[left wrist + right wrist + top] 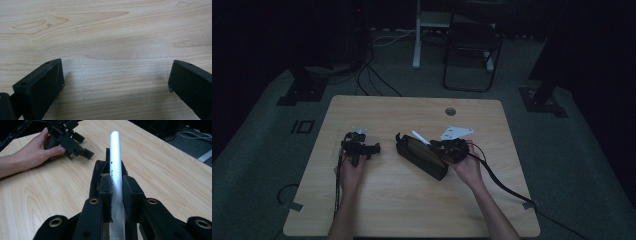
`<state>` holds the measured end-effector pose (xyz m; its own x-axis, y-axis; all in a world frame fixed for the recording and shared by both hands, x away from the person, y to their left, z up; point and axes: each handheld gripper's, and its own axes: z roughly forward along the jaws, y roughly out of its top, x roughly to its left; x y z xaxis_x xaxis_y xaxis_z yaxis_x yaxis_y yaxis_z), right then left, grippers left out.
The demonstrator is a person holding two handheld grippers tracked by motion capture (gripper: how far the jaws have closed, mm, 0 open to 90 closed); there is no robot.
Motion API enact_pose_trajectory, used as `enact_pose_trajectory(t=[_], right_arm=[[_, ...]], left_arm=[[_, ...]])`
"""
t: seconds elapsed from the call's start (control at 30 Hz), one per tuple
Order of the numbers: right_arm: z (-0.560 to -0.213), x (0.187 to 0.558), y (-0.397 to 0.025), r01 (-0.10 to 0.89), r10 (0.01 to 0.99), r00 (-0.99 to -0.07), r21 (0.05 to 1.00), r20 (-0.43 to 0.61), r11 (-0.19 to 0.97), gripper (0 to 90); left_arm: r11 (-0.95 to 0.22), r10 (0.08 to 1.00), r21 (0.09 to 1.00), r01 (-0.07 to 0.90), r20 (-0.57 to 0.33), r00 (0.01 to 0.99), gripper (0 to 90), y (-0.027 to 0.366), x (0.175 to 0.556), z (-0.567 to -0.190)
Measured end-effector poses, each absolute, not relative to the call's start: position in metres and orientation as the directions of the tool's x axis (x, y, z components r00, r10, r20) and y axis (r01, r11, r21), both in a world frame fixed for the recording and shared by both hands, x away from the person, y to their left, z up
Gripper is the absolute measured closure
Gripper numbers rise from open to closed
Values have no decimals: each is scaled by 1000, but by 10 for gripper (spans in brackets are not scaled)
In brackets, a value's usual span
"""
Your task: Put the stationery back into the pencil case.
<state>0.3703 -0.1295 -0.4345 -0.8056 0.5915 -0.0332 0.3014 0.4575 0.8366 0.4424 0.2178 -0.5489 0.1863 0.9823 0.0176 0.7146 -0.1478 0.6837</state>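
— Silver and smooth: the pen (115, 173) is a slim metal-looking tube with a rounded tip, a small dark dot on its barrel and dark lettering running along it.

— Where does it sit?

— At the centre of the right gripper view, clamped between the two black jaws of the right gripper (117, 191), which press on its lower barrel from both sides. In the high view it shows as a short pale stick (420, 137) just right of the frame's centre, above the open black pencil case (422, 156).

— Which way does it point?

— In the right gripper view its long axis runs nearly straight up the frame, tip toward the top edge. In the high view it slants, tip toward the upper left, over the case's upper end.

— And the other hand?

— The left gripper (360, 147) rests left of centre in the high view, held by the left hand (352, 171). Its jaws stand wide apart with nothing between them, just above the bare wooden table (117, 45).

— Anything else nearby?

— White paper (456, 132) lies on the table just above the right gripper.
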Motion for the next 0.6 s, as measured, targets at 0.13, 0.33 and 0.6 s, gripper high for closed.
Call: enact_pose_trajectory(t=[0.13,0.33,0.6], right_arm=[[-438,372,-127,301,589,-807,833,-36,464,787],[-443,375,-124,310,590,-807,828,-32,468,787],[-448,379,-121,320,594,-804,820,-31,475,787]], left_arm=[[-148,982,684,715,18,186,5,218,442,-549],[-148,982,684,715,17,186,5,218,442,-549],[-148,982,684,715,18,186,5,218,442,-549]])
